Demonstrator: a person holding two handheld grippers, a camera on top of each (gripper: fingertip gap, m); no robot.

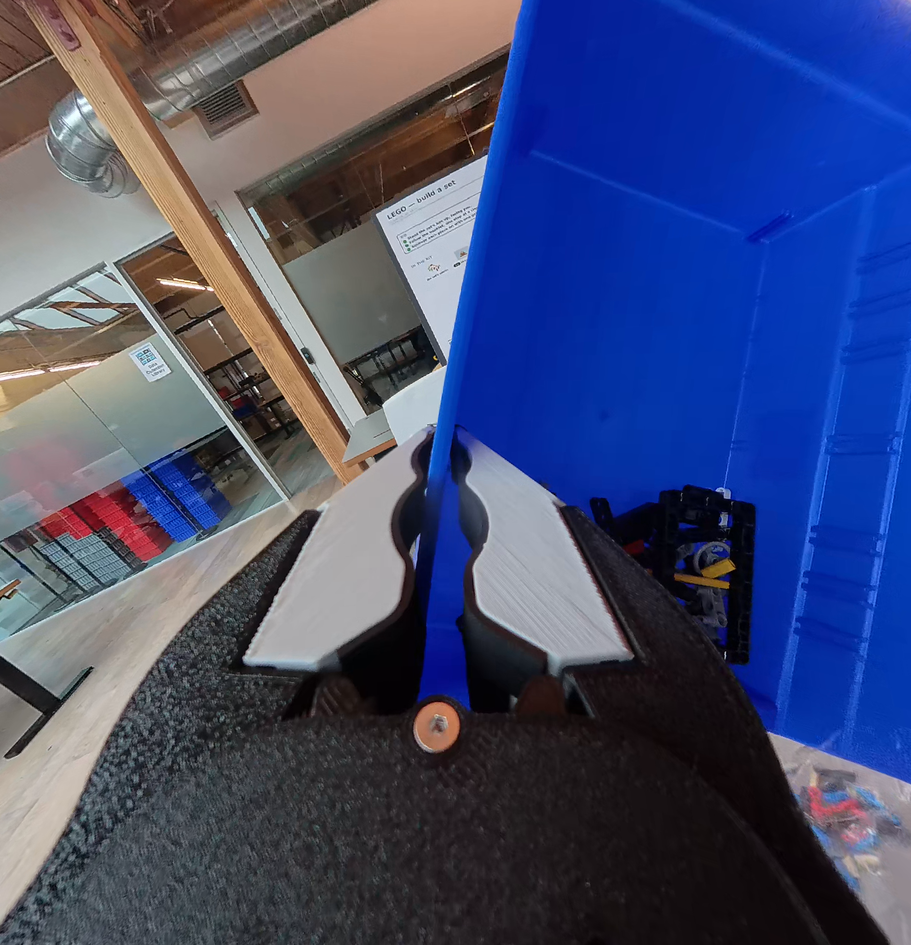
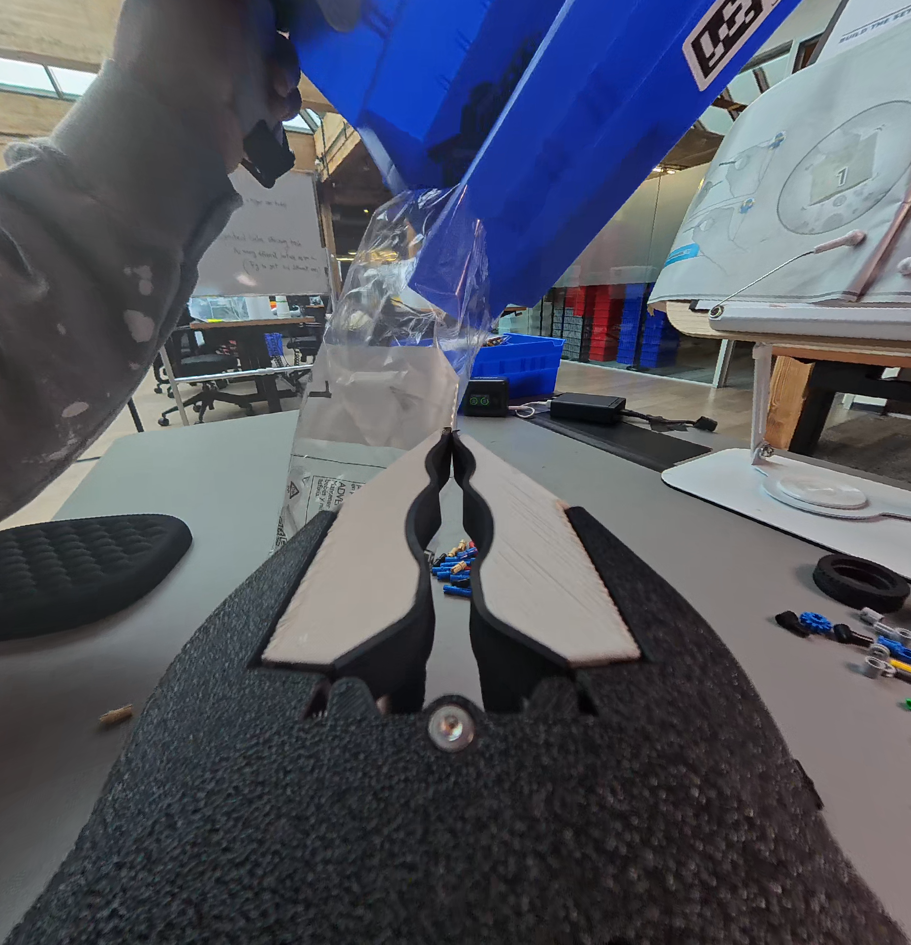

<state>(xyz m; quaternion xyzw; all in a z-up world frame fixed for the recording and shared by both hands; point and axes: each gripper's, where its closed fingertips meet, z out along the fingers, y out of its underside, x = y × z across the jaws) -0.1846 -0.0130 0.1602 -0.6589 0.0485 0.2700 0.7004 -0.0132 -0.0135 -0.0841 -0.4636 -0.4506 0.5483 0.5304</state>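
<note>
My left gripper (image 1: 443, 440) is shut on the side wall of a blue plastic bin (image 1: 647, 307) and holds it tilted up. A black building-brick frame with yellow and grey parts (image 1: 698, 567) lies inside the bin against its wall. In the right wrist view the same bin (image 2: 545, 128) hangs tipped overhead, its low corner over the mouth of a clear plastic bag (image 2: 381, 368). My right gripper (image 2: 450, 434) is shut on the bag's right edge and holds it upright above the grey table (image 2: 187, 486). A pile of small blue, tan and black pegs (image 2: 456, 567) lies on the table under my fingers.
A person's grey sleeve (image 2: 110, 230) fills the upper left. A black textured pad (image 2: 69, 567) lies left. A black tyre (image 2: 859, 583) and loose small parts (image 2: 877, 644) lie right. A booklet on a white stand (image 2: 826, 179), another blue bin (image 2: 519, 363) and a power adapter (image 2: 586, 406) stand behind. The grippers' ends are close to 30 cm from one another.
</note>
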